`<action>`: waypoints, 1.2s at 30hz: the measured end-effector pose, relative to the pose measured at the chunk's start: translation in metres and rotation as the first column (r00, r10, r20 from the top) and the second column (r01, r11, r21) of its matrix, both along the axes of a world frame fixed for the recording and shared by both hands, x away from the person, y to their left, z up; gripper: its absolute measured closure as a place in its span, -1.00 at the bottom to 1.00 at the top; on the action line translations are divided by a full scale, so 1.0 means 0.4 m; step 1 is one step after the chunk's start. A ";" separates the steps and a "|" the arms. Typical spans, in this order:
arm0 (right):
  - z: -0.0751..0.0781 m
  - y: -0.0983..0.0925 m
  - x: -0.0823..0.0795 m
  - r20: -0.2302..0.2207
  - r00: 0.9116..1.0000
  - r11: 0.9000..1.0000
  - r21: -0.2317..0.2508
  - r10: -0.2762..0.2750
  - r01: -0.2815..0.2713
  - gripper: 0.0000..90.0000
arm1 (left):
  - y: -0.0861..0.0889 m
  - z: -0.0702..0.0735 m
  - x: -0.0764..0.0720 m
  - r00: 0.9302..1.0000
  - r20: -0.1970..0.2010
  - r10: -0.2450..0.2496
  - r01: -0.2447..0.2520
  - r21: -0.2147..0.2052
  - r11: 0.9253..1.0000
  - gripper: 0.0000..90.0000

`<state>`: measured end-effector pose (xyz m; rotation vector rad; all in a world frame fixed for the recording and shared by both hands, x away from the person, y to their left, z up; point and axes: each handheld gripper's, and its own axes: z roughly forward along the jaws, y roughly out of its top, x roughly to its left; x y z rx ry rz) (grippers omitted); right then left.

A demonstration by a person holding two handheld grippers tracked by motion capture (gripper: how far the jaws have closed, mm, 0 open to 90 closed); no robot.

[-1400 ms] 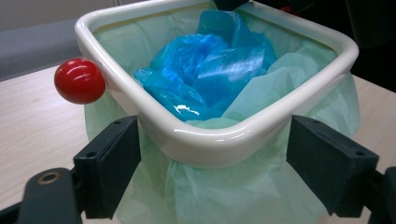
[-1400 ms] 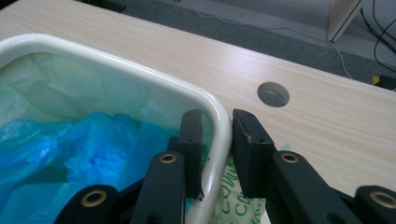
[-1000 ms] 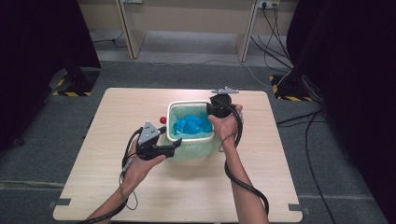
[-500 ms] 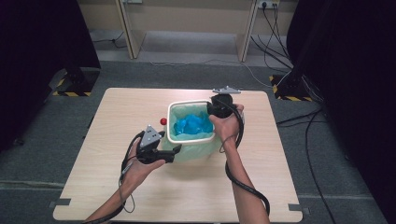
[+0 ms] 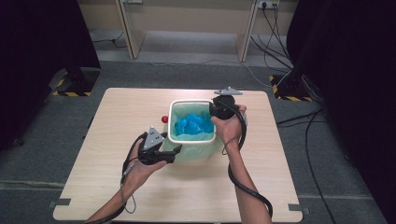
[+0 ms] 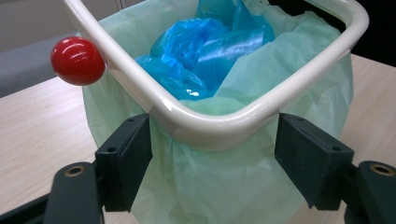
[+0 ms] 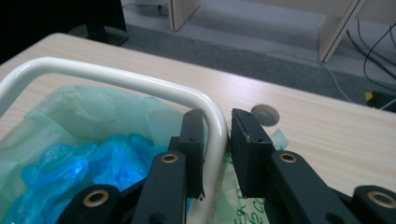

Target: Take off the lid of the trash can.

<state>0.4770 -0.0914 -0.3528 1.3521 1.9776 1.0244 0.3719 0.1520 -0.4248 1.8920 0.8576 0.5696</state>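
High view, mid-table [image 5: 107,186]: small bin [image 5: 205,150], green liner [image 6: 224,186] folded over its white rim [image 6: 219,128], blue bag [image 6: 210,46] bunched inside. Right gripper [image 7: 217,121] clamped across the rim on the bin's right side, one jaw inside, one outside. Left gripper [image 6: 212,149] spread around the near corner, jaws just closed a little yet not pressing, liner and rim between them (red knob [image 6: 77,60] touching the rim). Probably light and easily tipped; rim stiff, smooth, perhaps slippery; liner thin, soft, apt to slide or tear. Best taken by the rim at opposite corners, never by the film alone.
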 end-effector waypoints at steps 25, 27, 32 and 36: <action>-0.051 0.002 0.002 -0.103 0.994 0.998 -0.038 0.041 -0.046 0.61 | -0.009 -0.014 0.006 1.000 -0.014 0.016 -0.016 0.009 1.000 -0.25; -0.048 0.002 0.000 -0.086 0.995 0.998 -0.044 0.041 -0.045 0.66 | -0.010 -0.013 0.004 1.000 -0.011 0.013 -0.013 0.009 1.000 -0.23; -0.029 0.012 -0.016 -0.043 0.998 0.999 -0.019 0.049 -0.050 0.74 | -0.011 -0.005 -0.002 1.000 0.014 0.024 -0.024 0.013 1.000 -0.21; -0.012 0.016 -0.025 -0.020 0.998 0.998 -0.031 0.062 -0.063 0.80 | -0.010 0.002 -0.006 0.999 0.027 0.028 -0.028 0.015 0.999 -0.17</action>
